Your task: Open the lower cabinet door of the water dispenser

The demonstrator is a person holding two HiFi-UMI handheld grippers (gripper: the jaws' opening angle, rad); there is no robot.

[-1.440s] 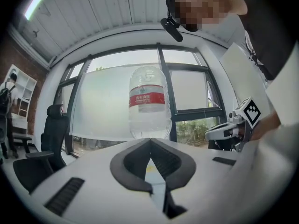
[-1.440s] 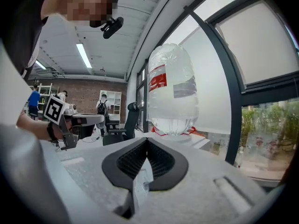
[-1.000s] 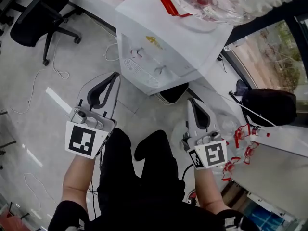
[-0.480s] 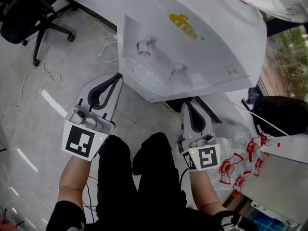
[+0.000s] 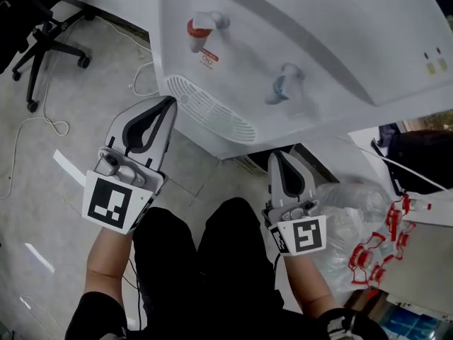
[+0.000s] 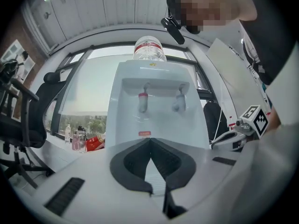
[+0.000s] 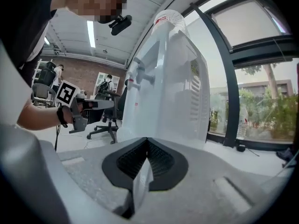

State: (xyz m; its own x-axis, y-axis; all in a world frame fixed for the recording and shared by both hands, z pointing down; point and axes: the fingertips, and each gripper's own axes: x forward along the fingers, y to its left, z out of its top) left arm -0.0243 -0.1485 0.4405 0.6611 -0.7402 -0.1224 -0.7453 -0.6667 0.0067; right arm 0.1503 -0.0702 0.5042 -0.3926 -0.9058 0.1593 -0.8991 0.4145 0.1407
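While facing the dispenser (image 5: 297, 41), the person is holding the left gripper (image 5: 168, 105) and right gripper (image 5: 277, 156) level, side by side, jaws clenched empty.

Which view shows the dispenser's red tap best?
Head view: the red tap is large and sharp, seen from above. Left gripper view shows it small, face-on; right gripper view gives only a tiny side-on glimpse.

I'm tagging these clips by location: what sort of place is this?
Probably an office: a water dispenser stands by large windows, with a black wheeled office chair nearby on the floor.
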